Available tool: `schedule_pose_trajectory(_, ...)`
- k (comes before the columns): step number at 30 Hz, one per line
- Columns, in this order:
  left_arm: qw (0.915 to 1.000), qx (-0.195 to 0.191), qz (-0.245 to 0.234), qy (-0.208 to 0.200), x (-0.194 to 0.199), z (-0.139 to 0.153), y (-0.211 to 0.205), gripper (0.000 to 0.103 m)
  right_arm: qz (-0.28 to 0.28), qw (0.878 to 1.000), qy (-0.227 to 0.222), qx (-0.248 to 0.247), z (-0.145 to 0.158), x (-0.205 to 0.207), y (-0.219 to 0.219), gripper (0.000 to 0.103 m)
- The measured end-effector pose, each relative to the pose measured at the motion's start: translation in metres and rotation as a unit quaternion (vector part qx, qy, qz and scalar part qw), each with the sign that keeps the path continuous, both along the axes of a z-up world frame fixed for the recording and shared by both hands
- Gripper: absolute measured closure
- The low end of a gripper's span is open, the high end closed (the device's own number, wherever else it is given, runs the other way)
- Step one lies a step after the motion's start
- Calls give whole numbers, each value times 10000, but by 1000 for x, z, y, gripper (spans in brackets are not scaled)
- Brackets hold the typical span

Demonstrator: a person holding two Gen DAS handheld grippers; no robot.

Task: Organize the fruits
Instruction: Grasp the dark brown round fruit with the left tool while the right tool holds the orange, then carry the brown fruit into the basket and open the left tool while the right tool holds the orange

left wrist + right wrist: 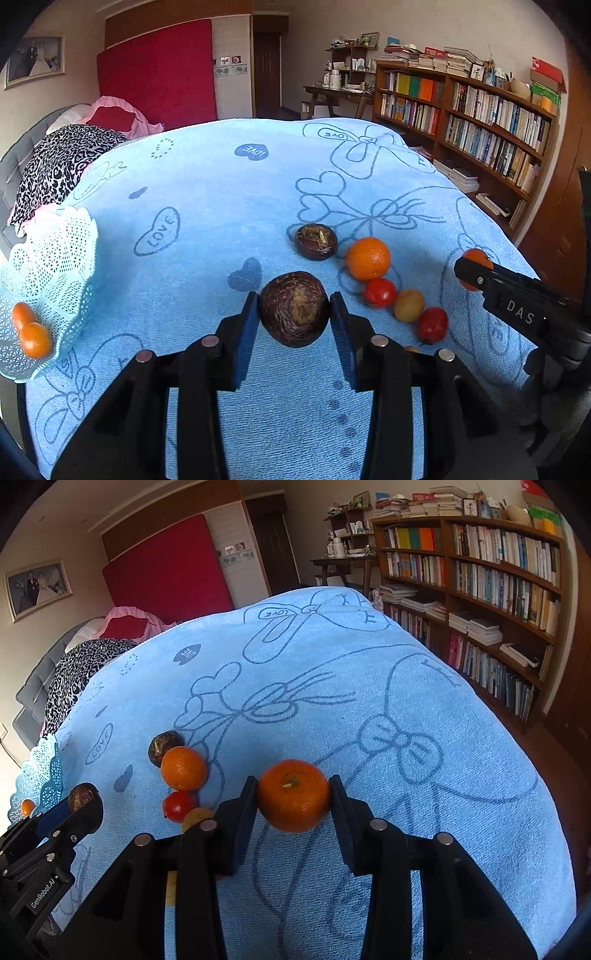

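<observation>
Your left tool (294,308) is clamped across the widest part of a dark brown round fruit (294,309), carried just above the blue towel (207,206) that covers the desk. Your right tool (293,794) grips a mandarin (293,795) the same way, stem facing the camera. The brown fruit looks hard-shelled and light, so a firm pinch at its middle should hold it. The mandarin is softer, with a smooth skin that could slide or bruise; keep the pads on its equator and squeeze no harder than you must. The white lattice basket (51,266) sits at the towel's left edge with what look like two small orange fruits (31,332) inside, though the mesh partly hides them. The second brown fruit (316,241), an orange (368,258) and the tomatoes (380,292) lie loose on the towel.
</observation>
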State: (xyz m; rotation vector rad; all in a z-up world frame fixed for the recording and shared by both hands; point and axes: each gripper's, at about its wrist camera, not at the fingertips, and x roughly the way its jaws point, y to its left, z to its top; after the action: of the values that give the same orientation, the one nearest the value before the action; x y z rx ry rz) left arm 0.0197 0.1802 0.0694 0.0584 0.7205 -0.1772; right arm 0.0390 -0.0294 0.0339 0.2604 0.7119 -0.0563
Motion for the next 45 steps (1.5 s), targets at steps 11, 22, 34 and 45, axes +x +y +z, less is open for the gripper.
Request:
schedule_pose_trajectory(11, 9938, 188, 1014, -409, -2, 17, 68, 63, 139, 9998, -111, 0, 10, -9, 11, 64)
schedule_pose_trajectory(22, 9817, 151, 1809, -576, -6, 30, 143, 63, 364, 9991, -184, 59, 23, -13, 35, 64)
schedule_pose_trajectory(34, 9716, 13, 2285, -608, -5, 28, 191, 61, 795, 9966, -210, 23, 37, -8, 78, 64)
schedule_pose_trajectory(45, 9636, -133, 2561, -760, -18, 33, 222, 30, 1435, 9894, -230, -16, 49, 3, 134, 64)
